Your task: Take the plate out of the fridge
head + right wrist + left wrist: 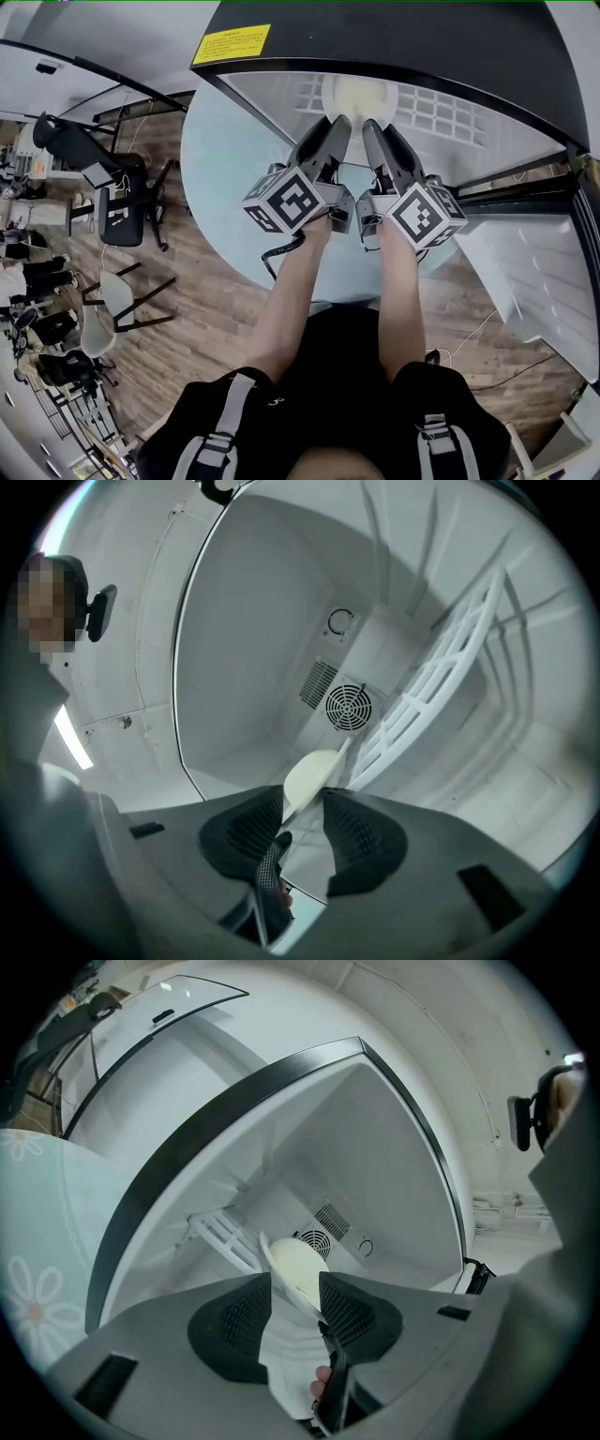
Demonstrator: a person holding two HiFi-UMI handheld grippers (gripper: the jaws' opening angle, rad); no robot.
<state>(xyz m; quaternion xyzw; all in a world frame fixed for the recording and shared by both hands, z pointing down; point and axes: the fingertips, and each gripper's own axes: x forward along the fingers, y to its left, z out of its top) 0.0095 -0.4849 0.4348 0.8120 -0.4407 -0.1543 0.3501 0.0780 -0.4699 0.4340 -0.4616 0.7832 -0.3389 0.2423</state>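
A cream plate (361, 94) lies on the white wire shelf (441, 112) inside the open fridge. Both grippers reach in side by side at its near edge, left gripper (339, 124) and right gripper (369, 127). In the left gripper view the plate (298, 1265) stands edge-on, its rim between the wide-apart pads of the left gripper (295, 1283), close to the right pad. In the right gripper view the plate (314, 772) pokes between the pads of the right gripper (305, 799), with a gap on either side. Neither pair of pads presses on the rim.
The fridge has a black top (375, 28) with a yellow label (232, 44). Its open door (534, 272) hangs at the right. A round pale-blue table (220, 178) sits just left of the arms, with chairs (117, 202) beyond. A fan grille (348, 706) marks the fridge's back wall.
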